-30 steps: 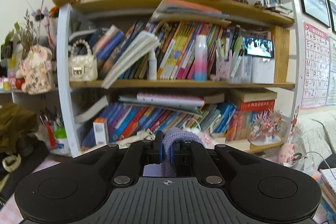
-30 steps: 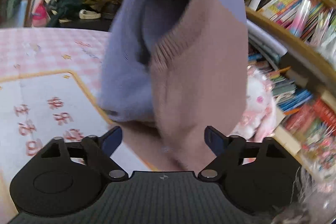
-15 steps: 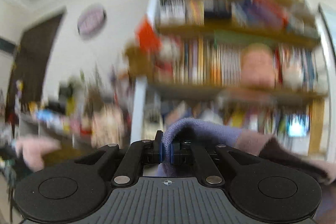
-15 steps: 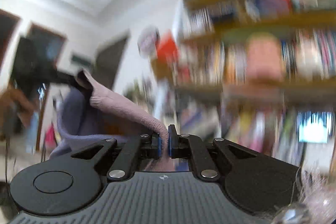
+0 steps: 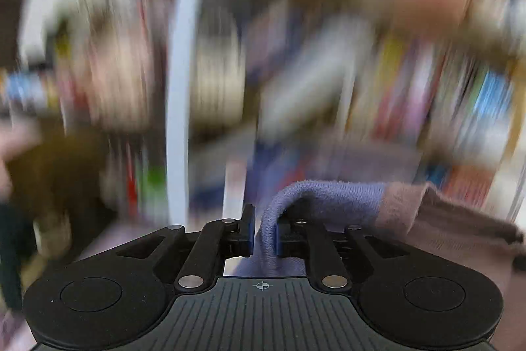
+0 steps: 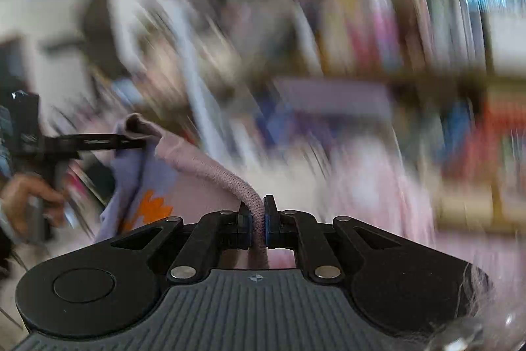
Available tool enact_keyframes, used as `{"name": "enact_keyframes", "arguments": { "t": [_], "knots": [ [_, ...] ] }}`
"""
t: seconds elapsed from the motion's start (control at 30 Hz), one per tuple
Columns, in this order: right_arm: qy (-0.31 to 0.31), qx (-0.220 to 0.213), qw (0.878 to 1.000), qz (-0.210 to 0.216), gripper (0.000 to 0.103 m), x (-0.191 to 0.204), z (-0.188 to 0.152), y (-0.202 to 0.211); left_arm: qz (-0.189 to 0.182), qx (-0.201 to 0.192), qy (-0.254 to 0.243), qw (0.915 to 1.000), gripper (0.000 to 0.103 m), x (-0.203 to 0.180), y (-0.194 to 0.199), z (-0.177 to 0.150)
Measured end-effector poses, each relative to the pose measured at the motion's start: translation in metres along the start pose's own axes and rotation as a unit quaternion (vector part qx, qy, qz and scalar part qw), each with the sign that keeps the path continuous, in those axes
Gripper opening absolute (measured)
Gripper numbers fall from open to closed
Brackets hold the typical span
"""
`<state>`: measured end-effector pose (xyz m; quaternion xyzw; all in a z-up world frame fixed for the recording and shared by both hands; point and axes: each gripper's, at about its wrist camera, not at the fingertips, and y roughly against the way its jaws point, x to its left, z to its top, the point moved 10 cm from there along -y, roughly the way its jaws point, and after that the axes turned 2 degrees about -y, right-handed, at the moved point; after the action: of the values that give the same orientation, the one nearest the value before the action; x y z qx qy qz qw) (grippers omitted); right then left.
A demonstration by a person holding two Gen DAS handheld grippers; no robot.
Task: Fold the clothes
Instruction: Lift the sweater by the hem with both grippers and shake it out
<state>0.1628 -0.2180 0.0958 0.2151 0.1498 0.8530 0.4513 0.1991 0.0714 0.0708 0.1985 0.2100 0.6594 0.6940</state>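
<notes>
A knit sweater, lilac with a dusty-pink part, hangs in the air between both grippers. My left gripper has the lilac rolled edge between its jaws. The jaws are opening, and a thin gap shows beside the left pad. My right gripper is shut on the pink ribbed edge of the sweater, which has an orange flower on it. In the right wrist view the left gripper sits at the far left, held by a hand, with cloth bunched at its tip.
A tall bookshelf packed with books fills the background of both views, heavily blurred by motion. Its white upright stands left of centre. The same bookshelf is smeared in the right wrist view.
The right gripper went from open around the hanging sweater to shut on its pink edge and rose. The left jaws have parted slightly. Both views swept across the bookshelf.
</notes>
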Motion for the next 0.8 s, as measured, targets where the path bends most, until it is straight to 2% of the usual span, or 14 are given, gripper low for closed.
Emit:
{"name": "enact_keyframes", "arguments": {
  "t": [0.07, 0.1, 0.13, 0.17, 0.2, 0.23, 0.27, 0.43, 0.53, 0.57, 0.6, 0.63, 0.7, 0.8],
  "knots": [
    [0.003, 0.054, 0.997, -0.056, 0.007, -0.025, -0.029, -0.052, 0.002, 0.117, -0.033, 0.9926, 0.023, -0.002, -0.066, -0.054],
    [0.005, 0.081, 0.993, -0.084, 0.007, -0.038, -0.044, -0.077, 0.001, 0.141, -0.045, 0.989, 0.023, -0.005, -0.077, -0.072],
    [0.007, 0.103, 0.989, -0.11, 0.007, -0.05, -0.057, -0.099, 0.0, 0.158, -0.055, 0.9858, 0.027, -0.007, -0.085, -0.088],
    [0.012, 0.108, 0.986, -0.128, 0.007, -0.059, -0.064, -0.11, 0.0, 0.159, -0.065, 0.9851, 0.041, -0.011, -0.083, -0.098],
    [0.015, 0.115, 0.984, -0.139, 0.007, -0.067, -0.065, -0.12, -0.001, 0.154, -0.075, 0.9852, 0.049, -0.015, -0.075, -0.104],
    [0.022, 0.121, 0.981, -0.15, 0.007, -0.073, -0.067, -0.129, -0.001, 0.145, -0.083, 0.9859, 0.066, -0.018, -0.066, -0.106],
    [0.035, 0.124, 0.978, -0.162, 0.007, -0.08, -0.069, -0.137, -0.006, 0.137, -0.091, 0.9863, 0.075, -0.022, -0.054, -0.111],
    [0.094, 0.142, 0.964, -0.205, 0.008, -0.11, -0.066, -0.179, -0.04, 0.12, -0.144, 0.9814, 0.076, -0.053, -0.005, -0.141],
    [0.116, 0.153, 0.96, -0.203, 0.012, -0.112, -0.072, -0.198, -0.083, 0.103, -0.212, 0.9682, 0.076, -0.095, 0.02, -0.171],
    [0.126, 0.148, 0.96, -0.201, 0.027, -0.108, -0.073, -0.198, -0.1, 0.1, -0.231, 0.9628, 0.076, -0.11, 0.027, -0.181],
    [0.134, 0.141, 0.96, -0.2, 0.052, -0.103, -0.075, -0.197, -0.119, 0.097, -0.247, 0.9567, 0.076, -0.125, 0.034, -0.19],
    [0.138, 0.13, 0.961, -0.202, 0.065, -0.098, -0.077, -0.19, -0.138, 0.1, -0.257, 0.9513, 0.076, -0.136, 0.038, -0.199],
    [0.141, 0.109, 0.963, -0.201, 0.065, -0.084, -0.08, -0.172, -0.169, 0.111, -0.27, 0.9413, 0.075, -0.156, 0.045, -0.212],
    [0.118, 0.083, 0.974, -0.176, 0.065, -0.057, -0.094, -0.129, -0.212, 0.113, -0.261, 0.9351, 0.075, -0.173, 0.056, -0.218]
  ]
}}
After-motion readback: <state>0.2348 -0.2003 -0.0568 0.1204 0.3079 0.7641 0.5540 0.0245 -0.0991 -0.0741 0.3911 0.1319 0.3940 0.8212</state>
